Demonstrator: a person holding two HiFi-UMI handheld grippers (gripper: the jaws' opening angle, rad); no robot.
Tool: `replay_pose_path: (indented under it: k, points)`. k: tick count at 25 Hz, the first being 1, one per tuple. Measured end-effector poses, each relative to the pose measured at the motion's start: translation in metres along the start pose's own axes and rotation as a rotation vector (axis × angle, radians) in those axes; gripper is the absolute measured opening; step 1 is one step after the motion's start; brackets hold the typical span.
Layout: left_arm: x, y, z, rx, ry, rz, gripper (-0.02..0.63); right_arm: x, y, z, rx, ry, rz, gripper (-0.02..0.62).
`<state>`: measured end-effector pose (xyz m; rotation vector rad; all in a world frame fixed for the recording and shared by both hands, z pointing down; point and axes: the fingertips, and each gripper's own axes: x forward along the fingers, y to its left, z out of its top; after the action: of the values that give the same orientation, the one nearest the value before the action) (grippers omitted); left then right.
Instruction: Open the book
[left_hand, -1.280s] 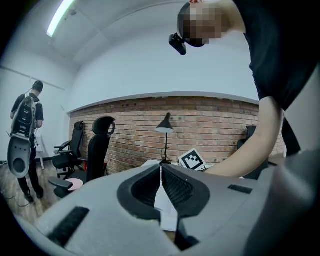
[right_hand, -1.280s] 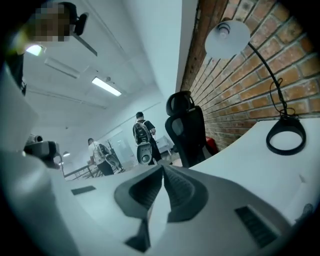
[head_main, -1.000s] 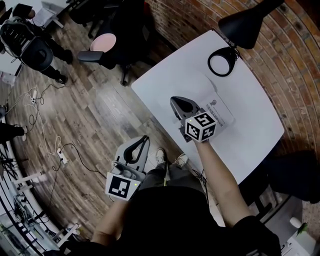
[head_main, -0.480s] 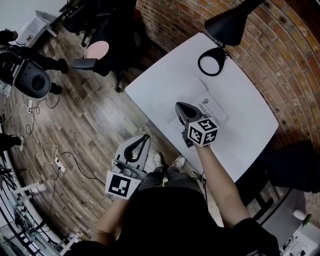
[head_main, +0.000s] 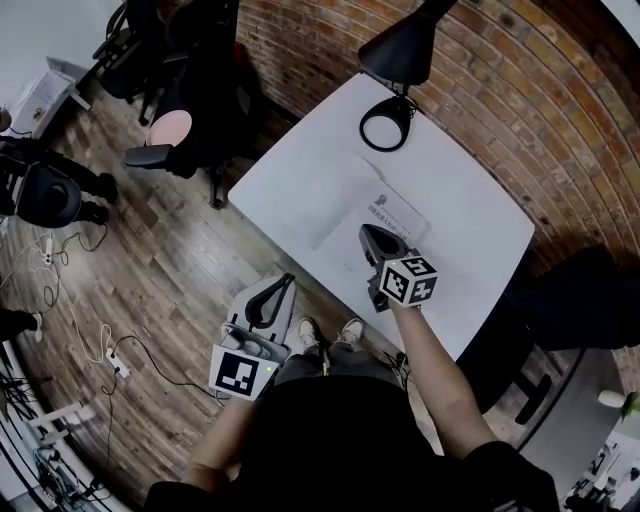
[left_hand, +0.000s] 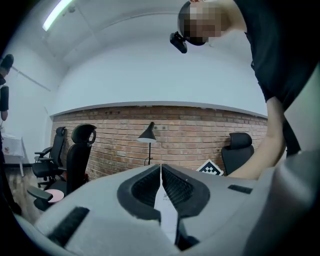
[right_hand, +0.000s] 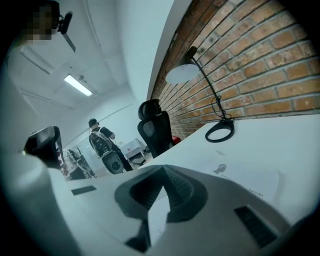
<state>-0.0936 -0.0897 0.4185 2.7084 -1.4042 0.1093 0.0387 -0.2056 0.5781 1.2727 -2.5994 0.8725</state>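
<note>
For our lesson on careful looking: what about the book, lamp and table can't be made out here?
Book: print too small to read in the head view; its near edge hidden under the right tongs.
Lamp: arm cut off by the head view's top edge.
Table: near edge hidden behind the person's arm, head view.

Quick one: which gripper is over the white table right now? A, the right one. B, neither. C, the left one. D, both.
A: in the head view the right gripper is over the white table beside the book, while the left gripper sits off the table's edge with the wooden floor behind it.
</note>
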Motion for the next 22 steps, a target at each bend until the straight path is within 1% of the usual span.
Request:
replay_pose_path:
  k: [3,9,13,18,22]
  points:
    - [0.003,-0.008,0.008,0.009,-0.018,-0.028,0.032,-0.022,-0.016,0.006,0.022,-0.025,-0.058,0.015]
    - [0.010,-0.023,0.022,0.024,-0.052,-0.073,0.032,-0.076,-0.055,0.017,0.072,-0.076,-0.209,0.014]
    - [0.014,-0.028,0.031,0.038,-0.075,-0.094,0.032,-0.119,-0.072,0.036,0.068,-0.131,-0.306,0.014]
    - [0.014,-0.027,0.039,0.049,-0.087,-0.090,0.032,-0.167,-0.070,0.070,0.037,-0.215,-0.367,0.014]
    - [0.017,-0.023,0.049,0.055,-0.112,-0.082,0.032,-0.197,-0.056,0.103,-0.017,-0.280,-0.391,0.014]
